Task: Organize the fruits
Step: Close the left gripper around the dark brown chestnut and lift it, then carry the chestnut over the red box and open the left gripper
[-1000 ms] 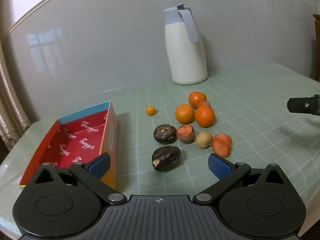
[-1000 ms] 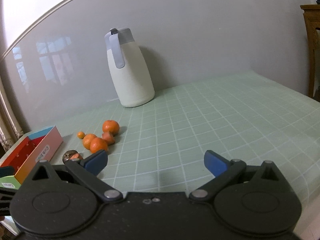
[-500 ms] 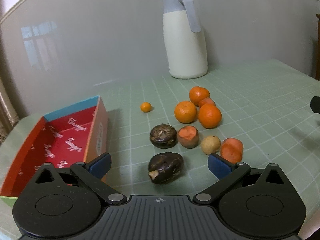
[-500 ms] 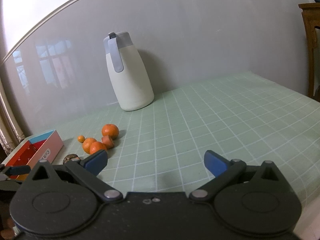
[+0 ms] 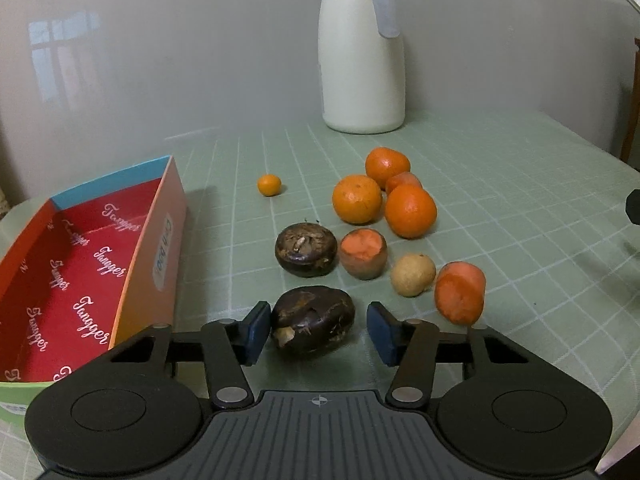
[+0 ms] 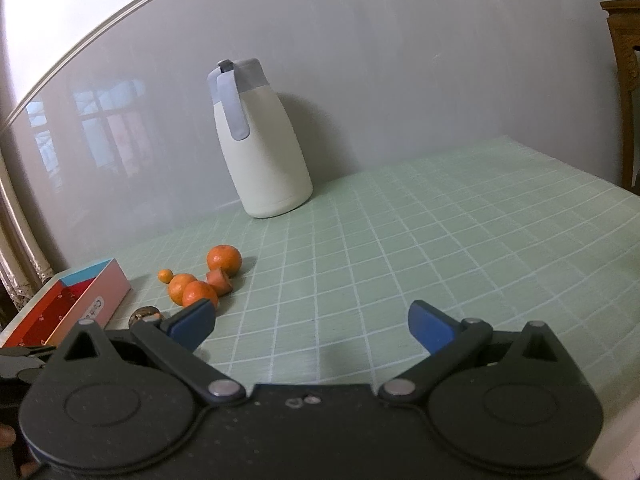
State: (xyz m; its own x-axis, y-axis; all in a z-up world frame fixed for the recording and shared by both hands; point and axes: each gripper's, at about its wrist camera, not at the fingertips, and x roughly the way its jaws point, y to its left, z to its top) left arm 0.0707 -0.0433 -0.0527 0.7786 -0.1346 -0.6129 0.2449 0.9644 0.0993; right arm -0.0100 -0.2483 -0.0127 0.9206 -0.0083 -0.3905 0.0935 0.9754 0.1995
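Left tongs point(image 5: 318, 334) narrowed around chestnut point(image 5: 312, 322); box point(image 5: 86, 248) reads "Tangger".

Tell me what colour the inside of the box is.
Red with white script lettering; clearest in the left wrist view.

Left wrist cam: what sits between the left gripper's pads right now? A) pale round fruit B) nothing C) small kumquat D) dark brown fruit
D: the dark brown fruit lies between the left gripper pads, its left side at the left pad, a gap showing before the right pad.
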